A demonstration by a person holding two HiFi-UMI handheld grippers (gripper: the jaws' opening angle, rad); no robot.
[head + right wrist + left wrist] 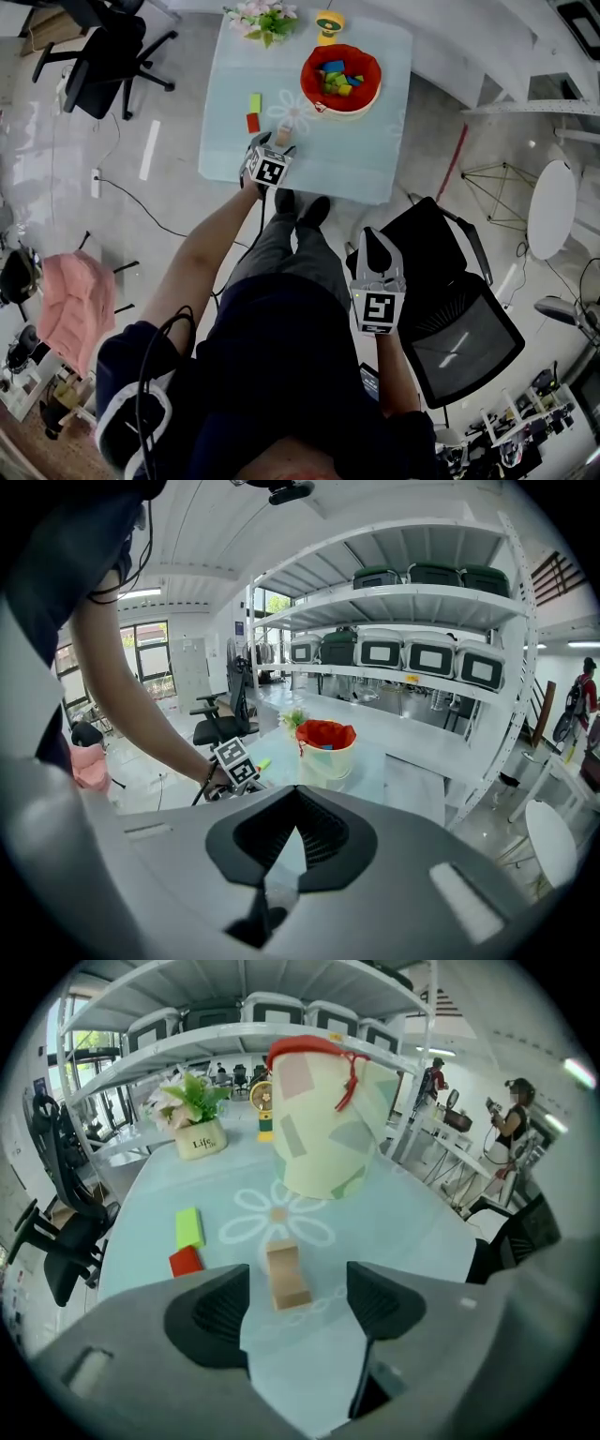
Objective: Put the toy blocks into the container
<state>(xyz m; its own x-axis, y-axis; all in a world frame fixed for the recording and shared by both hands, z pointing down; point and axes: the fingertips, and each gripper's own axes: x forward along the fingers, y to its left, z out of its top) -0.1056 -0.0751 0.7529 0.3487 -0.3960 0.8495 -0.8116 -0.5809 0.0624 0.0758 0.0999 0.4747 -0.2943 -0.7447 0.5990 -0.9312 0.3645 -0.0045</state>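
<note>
The left claw [300,1286] is held spread and tilted down at the surface [412,1227]. A tan block [288,1279] is framed between its jaws, with gaps seen on both sides, so nothing is pinched yet. The block is lined up lengthwise with the gap, which is judged to suit a side-on squeeze. Just left of the claw a red block [186,1261] and a green block [189,1227] are laid touching end to end on the surface, apparently left for later. Farther off and slightly right, the container [319,1152], cream-walled with a red liner, is stood upright. Coloured blocks [339,77] are seen inside it in the head view, so part of the job is judged done. At the far edge a flower pot [199,1121] and a small yellow toy [264,1105] are parked clear of the working area. The right claw [296,794] is kept pressed together and empty. It is held back over the person's lap, near a black chair [450,309], probably to stay out of the left claw's way.
</note>
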